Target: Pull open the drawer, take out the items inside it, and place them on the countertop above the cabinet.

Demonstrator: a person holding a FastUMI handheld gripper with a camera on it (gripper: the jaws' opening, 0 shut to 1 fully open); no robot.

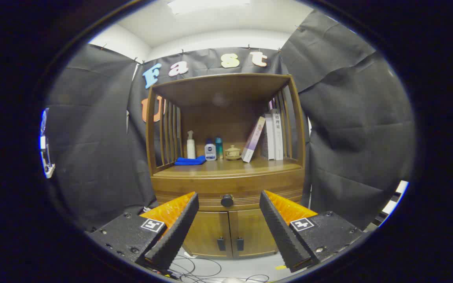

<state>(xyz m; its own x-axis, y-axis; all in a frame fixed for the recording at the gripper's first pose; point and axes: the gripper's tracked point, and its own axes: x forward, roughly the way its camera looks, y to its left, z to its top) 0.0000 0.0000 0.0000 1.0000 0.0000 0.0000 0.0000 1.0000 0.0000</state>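
Observation:
A wooden cabinet (226, 184) stands ahead of me against the booth wall. Its drawer (195, 192) is shut, with a round dark knob (227, 201) at the middle of its front. The knob shows between my two fingers, some way beyond their tips. My gripper (229, 200) is open, with nothing between its fingers. Above the drawer lies the countertop (246, 167), under a slatted shelf frame. What lies inside the drawer is hidden.
On the countertop stand a blue folded cloth (190, 160), a white pump bottle (190, 145), two small bottles (210, 151), a lidded ceramic jar (232, 153) and several books (271, 135). Two lower doors (228, 234) sit under the drawer. Cables (203, 271) lie on the floor.

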